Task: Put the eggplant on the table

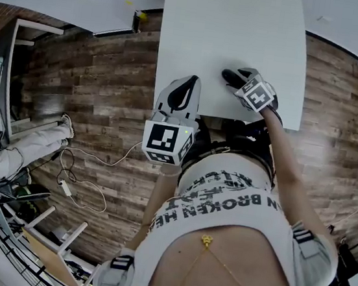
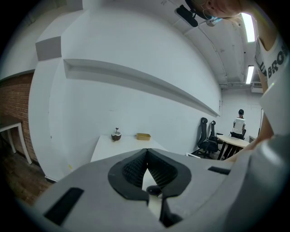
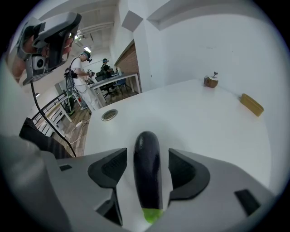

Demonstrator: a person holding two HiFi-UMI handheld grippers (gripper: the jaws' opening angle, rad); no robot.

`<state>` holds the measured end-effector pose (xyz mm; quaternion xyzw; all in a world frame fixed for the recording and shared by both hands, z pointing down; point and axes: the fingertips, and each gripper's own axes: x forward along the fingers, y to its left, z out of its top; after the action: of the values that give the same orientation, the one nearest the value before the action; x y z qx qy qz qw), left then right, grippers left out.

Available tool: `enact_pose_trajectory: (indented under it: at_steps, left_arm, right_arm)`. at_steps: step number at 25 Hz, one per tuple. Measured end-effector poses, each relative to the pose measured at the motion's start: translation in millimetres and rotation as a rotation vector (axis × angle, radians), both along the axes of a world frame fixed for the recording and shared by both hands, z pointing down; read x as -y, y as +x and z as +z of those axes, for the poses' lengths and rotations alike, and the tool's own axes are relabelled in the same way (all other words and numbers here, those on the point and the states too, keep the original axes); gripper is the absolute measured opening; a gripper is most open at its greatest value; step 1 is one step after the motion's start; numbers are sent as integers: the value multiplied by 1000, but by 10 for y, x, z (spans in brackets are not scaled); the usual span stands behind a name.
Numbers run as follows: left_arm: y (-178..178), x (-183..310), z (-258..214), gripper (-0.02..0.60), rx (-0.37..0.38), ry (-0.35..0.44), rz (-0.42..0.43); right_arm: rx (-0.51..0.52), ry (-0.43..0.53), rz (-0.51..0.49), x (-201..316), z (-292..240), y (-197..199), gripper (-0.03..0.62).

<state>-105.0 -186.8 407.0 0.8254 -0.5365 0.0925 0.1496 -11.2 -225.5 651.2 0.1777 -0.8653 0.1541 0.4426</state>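
Observation:
A dark purple eggplant (image 3: pixel 147 167) with a green stem end lies on the white table (image 3: pixel 190 113), lengthwise between the jaws of my right gripper (image 3: pixel 147 154). Those jaws stand open, with a gap showing on each side of the eggplant, so the pads do not press it. In the head view the eggplant (image 1: pixel 230 78) shows as a dark shape near the table's (image 1: pixel 234 22) front edge, just beyond the right gripper (image 1: pixel 235 78). My left gripper (image 1: pixel 182 94) hovers at the table's front left corner, shut and empty, and its fingertips (image 2: pixel 146 151) meet.
Far across the table stand a small brown round object (image 3: pixel 210 81) and a tan block (image 3: pixel 252 104). A round grommet (image 3: pixel 109 114) sits in the tabletop to the left. Cables (image 1: pixel 76 178) lie on the wooden floor. People and office chairs (image 2: pixel 209 138) are in the background.

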Motion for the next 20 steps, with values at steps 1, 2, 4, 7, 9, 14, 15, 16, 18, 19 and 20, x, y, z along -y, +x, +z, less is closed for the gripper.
enact_pose_trajectory:
  at_steps: [1,2,4,7,9,14,15,16,18,19,20]
  left_arm:
    - [6,2,3,5,0,0,2]
    - [12,5,5,5,0,0,4]
    - [27,7,2,5,0,1,7]
    - [52,-18,-21,5,0,3,12]
    - [64,-41,-31,5,1,5,15]
    - [72,-69,-7,5,-2,2,20]
    - [78,-74,-4,5,-3,0,21]
    - [87,-80,-5,5,-2,0,22]
    - [106,-93,-8,5,-1,0,24]
    - [113,-100,-8,5,-1,1,26]
    - [118,-106,-5,5,-1,1,27]
  right_arm:
    - [2,1,0,0,-13,-1,259]
    - [3,2,-1,0,-24,0,259]
    - [4,5,-3,-2,-47,4,262]
    - [7,15,-5,-19,-101,12,264]
    - [11,24,-5,-27,-136,14,264]
    - [13,45,-3,-8,-181,22,264]
    - [16,53,-2,0,-203,28,262]
    - [19,64,1,12,-234,37,262]
    - [29,91,5,39,-311,52,262]
    - [35,102,4,46,-350,53,262]
    - [41,110,1,48,-386,52,262]
